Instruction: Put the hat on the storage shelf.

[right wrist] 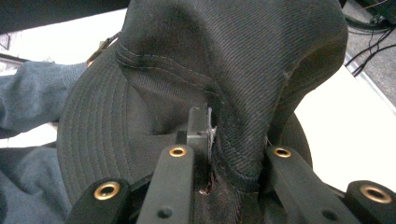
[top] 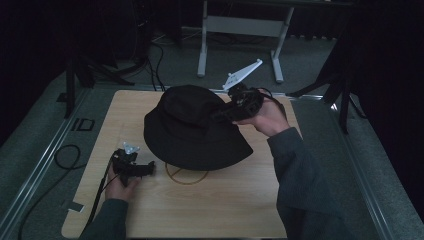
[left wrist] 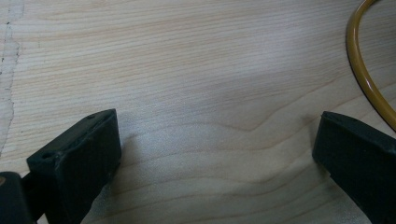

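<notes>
A black bucket hat [top: 192,127] is held over the middle of the wooden table [top: 230,200]. My right gripper [top: 225,112] comes in from the right and is shut on a pinched fold of the hat's crown [right wrist: 233,140], with the brim [right wrist: 102,135] spreading to the left in the right gripper view. My left gripper [top: 147,169] rests low at the table's left, jaws open and wide apart over bare wood [left wrist: 210,121]. A thin yellow ring [top: 187,179] lies on the table under the hat's front brim, its edge [left wrist: 362,74] at the right of the left gripper view.
The table's left edge has a worn patch [left wrist: 9,70]. Beyond the table stand a white frame's legs [top: 202,45], black stand legs [top: 345,95] and cables [top: 65,155] on the grey floor.
</notes>
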Demonstrator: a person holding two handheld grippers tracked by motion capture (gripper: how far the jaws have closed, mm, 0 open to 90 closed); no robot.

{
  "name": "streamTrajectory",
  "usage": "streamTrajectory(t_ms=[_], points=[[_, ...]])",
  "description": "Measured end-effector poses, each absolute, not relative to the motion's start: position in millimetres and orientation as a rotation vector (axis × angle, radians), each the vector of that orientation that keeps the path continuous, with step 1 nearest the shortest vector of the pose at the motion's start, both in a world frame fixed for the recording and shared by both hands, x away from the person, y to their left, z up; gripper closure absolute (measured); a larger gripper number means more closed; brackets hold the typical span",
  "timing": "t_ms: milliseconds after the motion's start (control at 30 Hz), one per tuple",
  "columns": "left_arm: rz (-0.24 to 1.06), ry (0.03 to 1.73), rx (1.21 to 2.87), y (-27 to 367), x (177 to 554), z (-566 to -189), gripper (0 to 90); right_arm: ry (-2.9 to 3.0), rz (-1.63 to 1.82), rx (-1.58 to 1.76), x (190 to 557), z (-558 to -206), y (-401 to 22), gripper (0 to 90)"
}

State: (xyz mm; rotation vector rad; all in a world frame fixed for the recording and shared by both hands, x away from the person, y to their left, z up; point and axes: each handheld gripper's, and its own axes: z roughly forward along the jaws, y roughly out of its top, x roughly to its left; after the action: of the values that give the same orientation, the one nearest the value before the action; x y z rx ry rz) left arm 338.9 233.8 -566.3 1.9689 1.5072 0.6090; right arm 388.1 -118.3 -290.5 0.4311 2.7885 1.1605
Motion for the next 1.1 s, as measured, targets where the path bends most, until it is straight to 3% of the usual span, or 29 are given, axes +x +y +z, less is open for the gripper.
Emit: streamTrajectory(t_ms=[567,833,1100], points=[[0.612,1.504,1.968,233.5,338.9,-566.5,1.3,2.864,0.980,0.412,393.0,-299.1,-90.5,75.7],[0.612,1.504,1.968,233.5,338.9,-566.5,1.3,2.871,0.968,0.441,396.3,-301.3,-86.6,57.8],[0.612,1.504,1.968,233.5,338.9,-566.5,1.3,2.864,1.004,0.427,391.1,-293.3,-82.0,47.8]])
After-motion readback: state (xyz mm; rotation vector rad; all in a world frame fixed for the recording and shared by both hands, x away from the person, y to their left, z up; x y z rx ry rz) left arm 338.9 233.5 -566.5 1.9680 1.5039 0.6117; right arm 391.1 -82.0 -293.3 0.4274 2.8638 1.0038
